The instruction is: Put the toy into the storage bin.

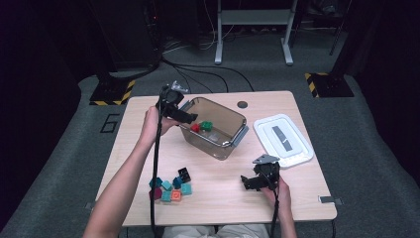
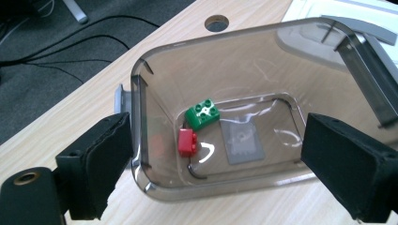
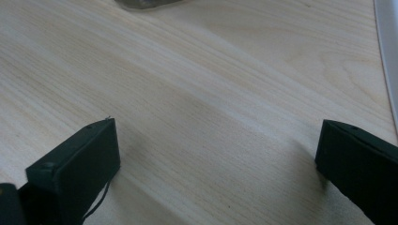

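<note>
Counting two bricks in the bin [image 2: 155, 187], red brick [image 2: 187, 142] and green brick [image 2: 202, 114], the loose pile [image 1: 172, 187] waits on the desk [image 1: 213, 188]; left tool [image 2: 211, 159] and right tool [image 3: 216, 173] both gape empty.

Lab or recording studio, not a home. Dark room, grey carpet [image 1: 366, 148]. One small wooden table [image 1: 218, 198] stands alone in the middle with a cable hole [image 1: 242, 104] in its top. Black stand bases with yellow-black hazard tape [image 1: 113, 92] sit on the floor at both far corners of the table. Loose black cables [image 1: 198, 69] run across the carpet. A white metal frame [image 1: 252, 29] stands at the back. A "6" [image 1: 110, 123] is taped on the floor left of the table.
</note>
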Available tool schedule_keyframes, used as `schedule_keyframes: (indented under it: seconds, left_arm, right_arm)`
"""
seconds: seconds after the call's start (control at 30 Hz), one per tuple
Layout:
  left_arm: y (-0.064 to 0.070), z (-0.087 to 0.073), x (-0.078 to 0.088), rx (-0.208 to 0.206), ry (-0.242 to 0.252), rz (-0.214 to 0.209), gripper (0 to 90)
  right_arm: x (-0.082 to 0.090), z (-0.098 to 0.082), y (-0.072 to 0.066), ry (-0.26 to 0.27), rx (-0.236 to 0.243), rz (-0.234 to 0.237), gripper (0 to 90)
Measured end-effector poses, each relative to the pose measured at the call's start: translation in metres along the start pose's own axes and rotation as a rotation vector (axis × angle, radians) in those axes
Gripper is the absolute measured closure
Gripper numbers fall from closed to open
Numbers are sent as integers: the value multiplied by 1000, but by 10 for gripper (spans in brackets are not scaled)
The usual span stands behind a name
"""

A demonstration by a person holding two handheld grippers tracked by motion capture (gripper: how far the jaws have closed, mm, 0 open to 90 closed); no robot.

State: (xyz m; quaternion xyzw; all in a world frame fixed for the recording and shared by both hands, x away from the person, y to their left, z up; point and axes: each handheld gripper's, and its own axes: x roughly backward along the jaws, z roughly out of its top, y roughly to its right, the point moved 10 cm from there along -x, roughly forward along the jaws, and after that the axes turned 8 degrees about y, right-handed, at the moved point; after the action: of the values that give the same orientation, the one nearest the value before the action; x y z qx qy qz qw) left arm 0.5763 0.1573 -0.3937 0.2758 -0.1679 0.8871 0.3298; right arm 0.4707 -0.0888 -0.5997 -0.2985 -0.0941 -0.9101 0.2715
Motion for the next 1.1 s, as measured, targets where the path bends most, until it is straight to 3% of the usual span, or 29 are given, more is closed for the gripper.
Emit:
schedule_keyframes:
  seconds: [0.37,0.57,0.8,1.1]
  left_arm:
    - [0,-43,23,27,7,5,71]
    - [-5,-75,32,54,-9,9,70]
    - [-4,-111,31,83,-29,9,81]
    - [14,-145,16,80,-70,-48,65]
  right_arm:
    - [0,0,-1,-5,-6,-1,0]
    - [0,0,0,-6,-6,-2,0]
    - [0,0,0,-6,-6,-2,0]
    - [0,0,-1,-5,-8,-1,0]
